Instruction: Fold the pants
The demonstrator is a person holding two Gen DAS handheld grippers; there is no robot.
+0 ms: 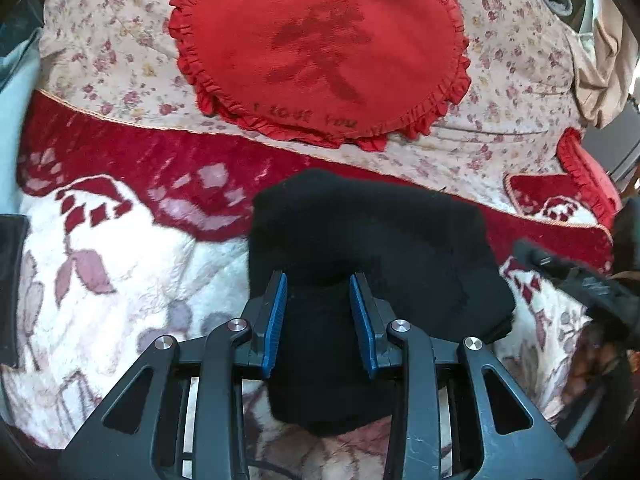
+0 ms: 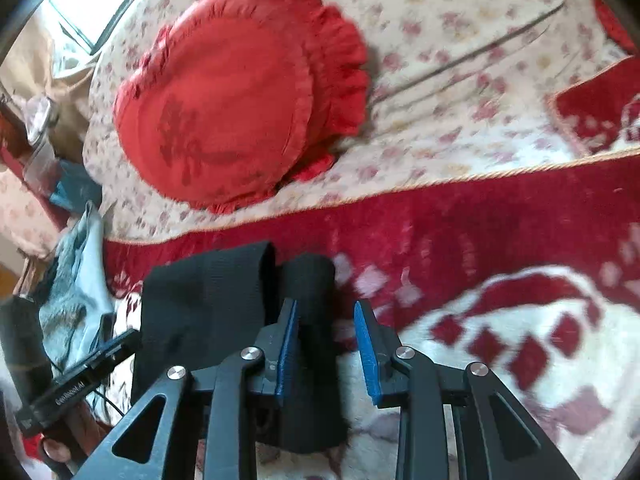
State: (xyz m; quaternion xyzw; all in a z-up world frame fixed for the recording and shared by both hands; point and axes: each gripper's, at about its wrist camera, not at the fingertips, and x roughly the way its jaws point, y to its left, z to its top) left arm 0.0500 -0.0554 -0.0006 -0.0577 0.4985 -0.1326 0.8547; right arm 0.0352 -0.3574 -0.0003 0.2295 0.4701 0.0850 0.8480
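Black pants lie bunched on a red and white blanket. My left gripper is open just above them, its blue pads apart on either side of a fold of the cloth. In the right wrist view the pants lie at lower left as a folded bundle. My right gripper is open over their right edge, the left pad over the black cloth, the right pad over the blanket. The other gripper shows at each view's edge.
A red heart-shaped frilled cushion lies on a floral sheet behind the pants. It also shows in the right wrist view. A second red cushion sits at right. Grey-blue cloth lies at the left bed edge.
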